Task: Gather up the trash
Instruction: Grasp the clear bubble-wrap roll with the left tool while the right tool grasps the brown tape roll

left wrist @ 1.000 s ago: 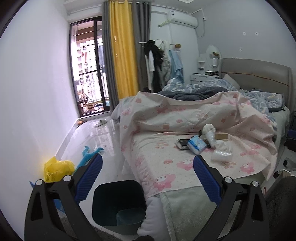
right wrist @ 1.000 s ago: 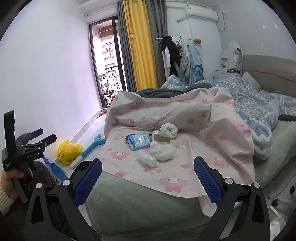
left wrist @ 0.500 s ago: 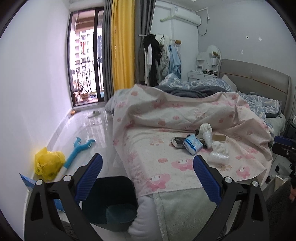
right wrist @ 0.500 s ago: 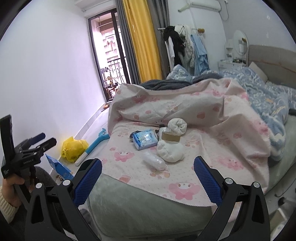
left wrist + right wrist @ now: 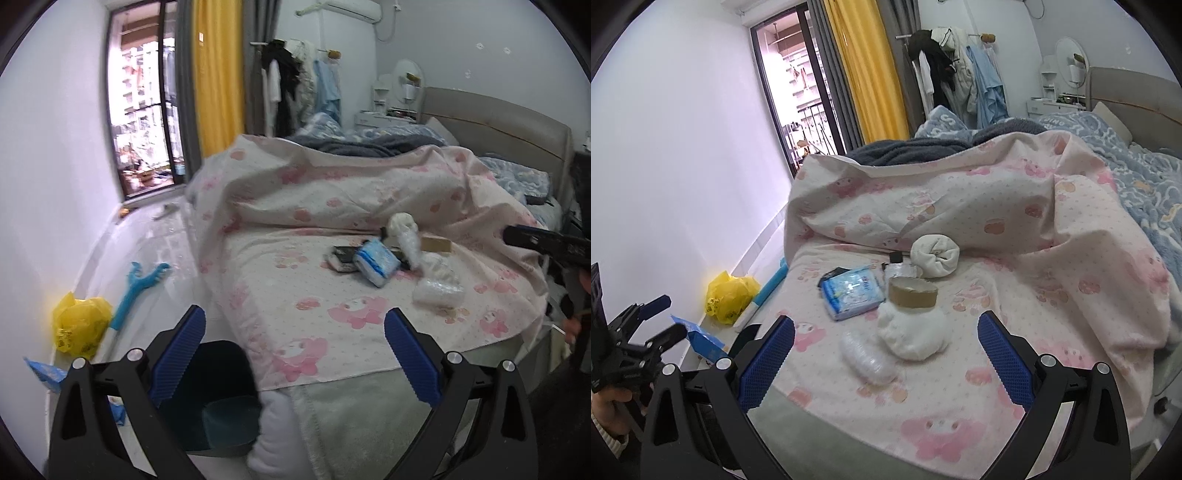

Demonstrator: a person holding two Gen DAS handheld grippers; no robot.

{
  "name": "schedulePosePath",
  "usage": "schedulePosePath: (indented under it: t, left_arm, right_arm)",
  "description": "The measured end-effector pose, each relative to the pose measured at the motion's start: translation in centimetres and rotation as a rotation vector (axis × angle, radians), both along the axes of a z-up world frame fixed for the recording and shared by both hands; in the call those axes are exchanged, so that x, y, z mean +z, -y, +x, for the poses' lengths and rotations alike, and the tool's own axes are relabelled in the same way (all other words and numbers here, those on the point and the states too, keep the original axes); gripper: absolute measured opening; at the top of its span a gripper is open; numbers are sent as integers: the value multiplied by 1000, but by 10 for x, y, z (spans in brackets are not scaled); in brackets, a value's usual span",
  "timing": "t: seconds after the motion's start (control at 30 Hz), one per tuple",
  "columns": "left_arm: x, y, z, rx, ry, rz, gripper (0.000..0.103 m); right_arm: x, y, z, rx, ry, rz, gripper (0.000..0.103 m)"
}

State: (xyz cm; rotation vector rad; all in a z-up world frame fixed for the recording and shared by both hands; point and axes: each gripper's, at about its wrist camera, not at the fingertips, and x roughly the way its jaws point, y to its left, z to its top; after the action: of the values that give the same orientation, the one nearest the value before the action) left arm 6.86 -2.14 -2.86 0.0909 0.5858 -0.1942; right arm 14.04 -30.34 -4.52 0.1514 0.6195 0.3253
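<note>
The blue-padded fingers [image 5: 181, 354] of the left gripper [image 5: 293, 356] are spread wide with nothing between them, and the right gripper [image 5: 884, 358] is released the same way, its fingers [image 5: 1004, 363] empty above the foot of the bed.

A large bed [image 5: 849, 439] fills most of both views, covered by a pale pink cartoon-print sheet [image 5: 1015, 221] bunched into a ridge across the middle, with a blue patterned blanket [image 5: 1145, 173] beyond it. Yellow and grey curtains [image 5: 868, 74] hang beside a tall balcony door [image 5: 144, 110].

On the floor at the bed's near corner stands a dark teal trash bin [image 5: 221, 387], partly behind the left gripper. Farther along the wall lie a yellow plastic bag [image 5: 79, 325] and a light blue plastic tool [image 5: 138, 288].

The trash sits in a loose cluster on the flat part of the sheet — just ahead of the right gripper. A white crumpled wad [image 5: 912, 332] lies nearest the centre, with a brown tape roll [image 5: 912, 293] resting on top of it. Touching the wad on its left is a clear crinkled plastic wrapper [image 5: 868, 356]. Behind these lies a blue-and-white tissue packet [image 5: 851, 291], and farther back a rolled white cloth [image 5: 934, 256] beside a small silvery packet [image 5: 901, 271].
</note>
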Motion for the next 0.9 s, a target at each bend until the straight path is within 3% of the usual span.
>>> schedulePosePath:
  t: [0.3,0.6,0.9]
  left_arm:
    - [-18,36,26,-181,-41,-1,97]
    - [-38,70,51,-286,-88,-22,84]
    - [-53,115,60,-438,-118,-46,83]
  right_arm:
    - [-17,0,41,60,-49,0,99]
    - [-31,4,67,122,-100,35,79]
    - [-45,12,96,174,-158,116,79]
